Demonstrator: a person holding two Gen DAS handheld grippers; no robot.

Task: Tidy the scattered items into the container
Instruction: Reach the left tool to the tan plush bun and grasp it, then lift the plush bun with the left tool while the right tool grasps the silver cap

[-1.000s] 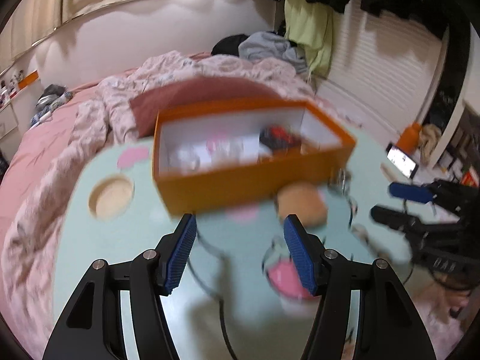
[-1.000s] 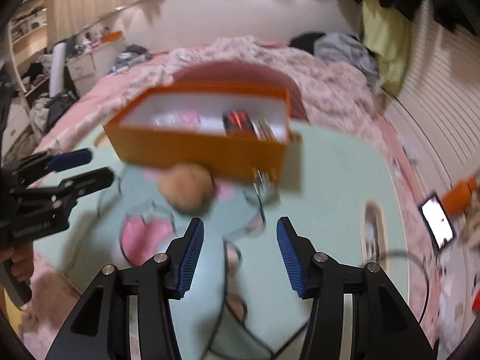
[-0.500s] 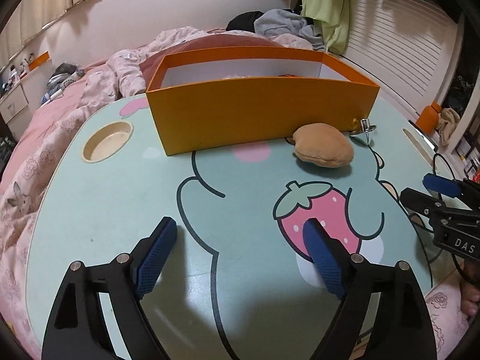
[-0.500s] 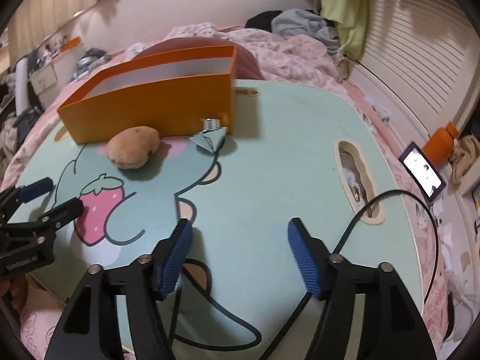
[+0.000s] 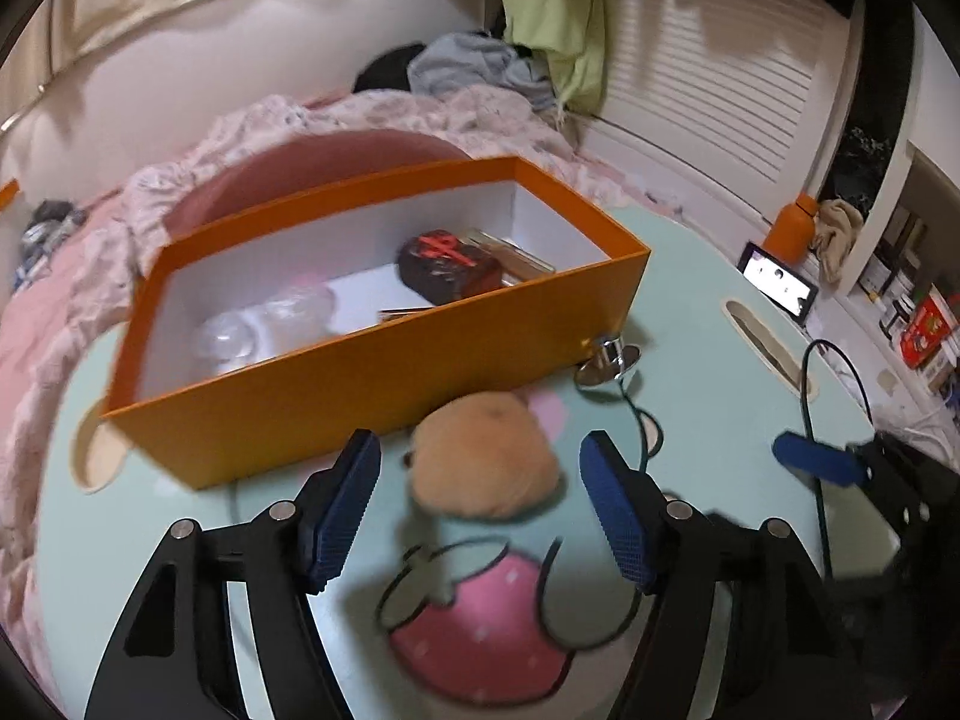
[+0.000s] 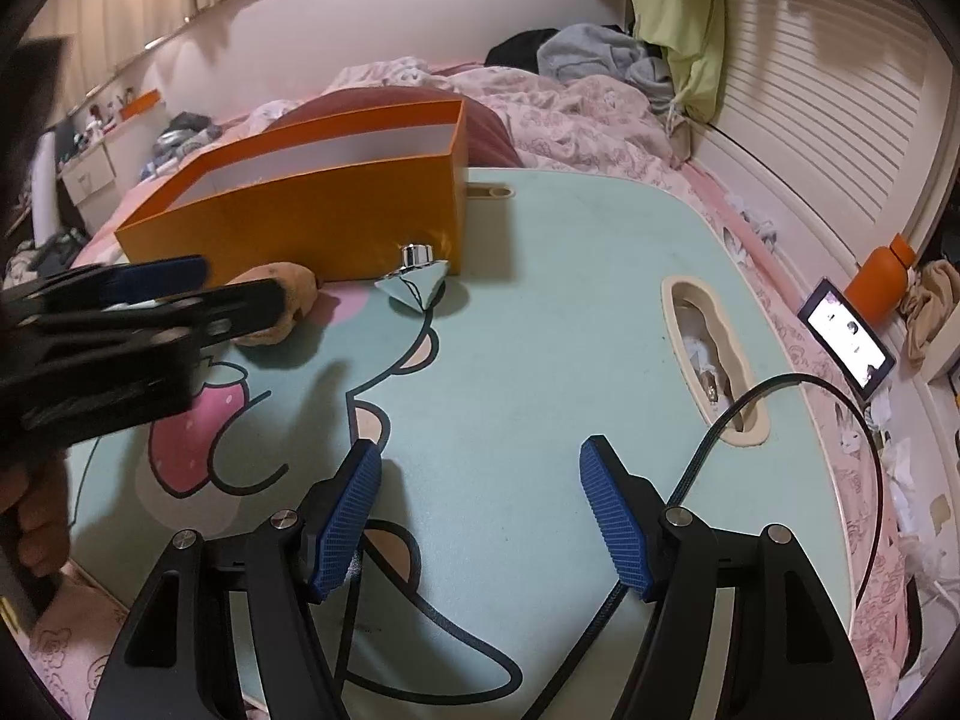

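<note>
An orange box (image 5: 372,360) with a white inside stands on the mint table; it holds a dark brown item with red marks (image 5: 447,264), clear plastic items and flat packets. A tan plush toy (image 5: 483,462) lies in front of the box, just beyond my open, empty left gripper (image 5: 480,510). A shiny silver cone-shaped item (image 5: 609,357) lies by the box's right corner. In the right wrist view the box (image 6: 312,210), plush (image 6: 282,282) and silver item (image 6: 414,282) sit far ahead. My right gripper (image 6: 480,516) is open and empty over bare table. The left gripper (image 6: 120,324) reaches the plush there.
The table (image 6: 570,276) has a strawberry cartoon print (image 5: 480,630), a slot cut-out (image 6: 714,360) and a black cable (image 6: 780,396) at the right. A phone (image 6: 846,336) and orange bottle (image 6: 879,276) lie beyond the right edge. Pink bedding (image 5: 240,138) lies behind the box.
My left gripper has risen and moved forward to the plush toy, with its jaws somewhat narrower. My right gripper has barely moved.
</note>
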